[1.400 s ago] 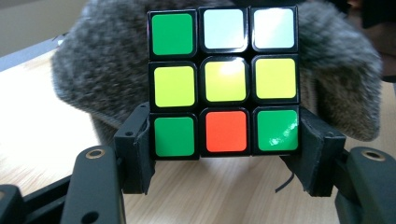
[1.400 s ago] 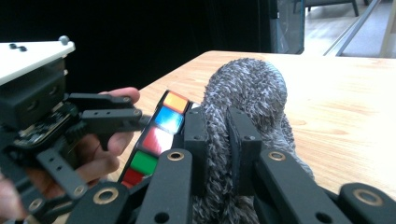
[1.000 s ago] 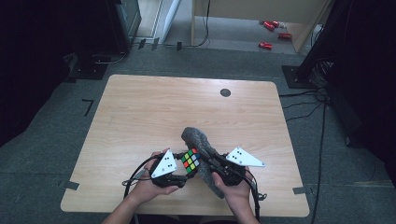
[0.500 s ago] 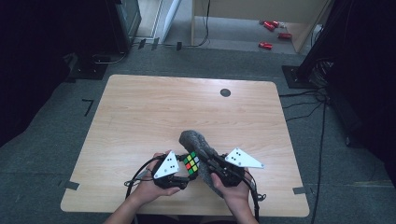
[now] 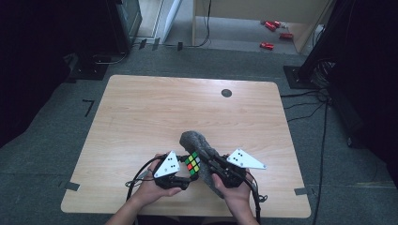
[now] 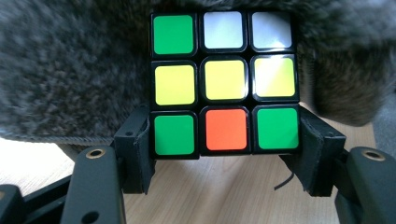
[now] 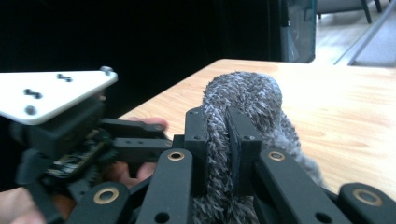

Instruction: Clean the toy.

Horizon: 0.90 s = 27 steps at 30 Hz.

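A colour-tiled puzzle cube (image 5: 192, 163) (image 6: 224, 84) sits between the jaws of my left gripper (image 5: 190, 168) (image 6: 224, 154), whose pads press on its two sides; the face toward the camera shows green, yellow, white and one orange tile. My right gripper (image 5: 213, 164) (image 7: 218, 140) is shut on a fold of grey fuzzy cloth (image 5: 197, 143) (image 7: 245, 102), which rises up and away from its jaws. The cloth (image 6: 70, 79) hangs right behind the cube, touching or nearly touching it. Both grippers are held near the table's front edge, close together.
The wooden table (image 5: 164, 108) stretches away beyond the hands, with a small dark round cap (image 5: 226, 93) near its far edge. Red items (image 5: 272, 28) lie on the floor beyond, and dark equipment stands at both sides.
The top of the grey cloth has swung a little to the left, toward the cube. Both hands stay nearly where they were.
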{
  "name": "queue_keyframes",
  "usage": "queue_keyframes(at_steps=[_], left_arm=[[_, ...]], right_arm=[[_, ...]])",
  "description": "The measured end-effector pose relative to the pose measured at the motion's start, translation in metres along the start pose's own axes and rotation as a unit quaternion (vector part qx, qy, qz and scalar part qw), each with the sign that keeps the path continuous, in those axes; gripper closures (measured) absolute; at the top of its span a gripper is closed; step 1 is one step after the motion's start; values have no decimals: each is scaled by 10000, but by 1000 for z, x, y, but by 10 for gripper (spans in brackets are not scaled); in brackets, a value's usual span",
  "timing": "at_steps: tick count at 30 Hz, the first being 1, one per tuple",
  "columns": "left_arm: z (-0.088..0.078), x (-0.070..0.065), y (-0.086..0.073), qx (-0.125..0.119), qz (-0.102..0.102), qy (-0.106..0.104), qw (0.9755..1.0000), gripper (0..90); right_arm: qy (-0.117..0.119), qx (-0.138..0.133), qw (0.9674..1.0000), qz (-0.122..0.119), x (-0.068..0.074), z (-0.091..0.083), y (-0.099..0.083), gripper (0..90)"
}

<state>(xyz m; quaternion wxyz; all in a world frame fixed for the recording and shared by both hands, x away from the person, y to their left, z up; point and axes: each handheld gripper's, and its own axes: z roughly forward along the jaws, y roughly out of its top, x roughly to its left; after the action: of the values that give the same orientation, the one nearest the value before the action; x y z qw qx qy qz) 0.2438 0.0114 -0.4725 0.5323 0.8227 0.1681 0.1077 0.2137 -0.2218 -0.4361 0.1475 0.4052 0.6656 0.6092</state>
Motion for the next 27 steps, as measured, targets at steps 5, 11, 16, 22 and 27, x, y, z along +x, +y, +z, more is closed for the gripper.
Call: queue_keyframes(at_steps=[5, 11, 16, 22, 27], left_arm=[[-8, 10, 0, -103, -177, 142, 9997, 347], [-1, 3, 0, -32, -67, 83, 9999, 347], [-9, 7, 1, -207, -106, 66, 9997, 348], [-10, 8, 1, -255, -132, 34, 9996, 348], [-9, 3, 3, -312, -22, -30, 9995, 348]], right_arm=[[-87, 131, 9998, 115, -7, 0, -2, 814], [185, -56, 9996, -200, 13, 0, 5, 812], [-27, -51, 10000, 81, -2, -1, 0, 814], [-32, -76, 9994, 326, -7, -2, -2, 814], [155, -258, 9995, 70, 9, -5, 5, 814]])
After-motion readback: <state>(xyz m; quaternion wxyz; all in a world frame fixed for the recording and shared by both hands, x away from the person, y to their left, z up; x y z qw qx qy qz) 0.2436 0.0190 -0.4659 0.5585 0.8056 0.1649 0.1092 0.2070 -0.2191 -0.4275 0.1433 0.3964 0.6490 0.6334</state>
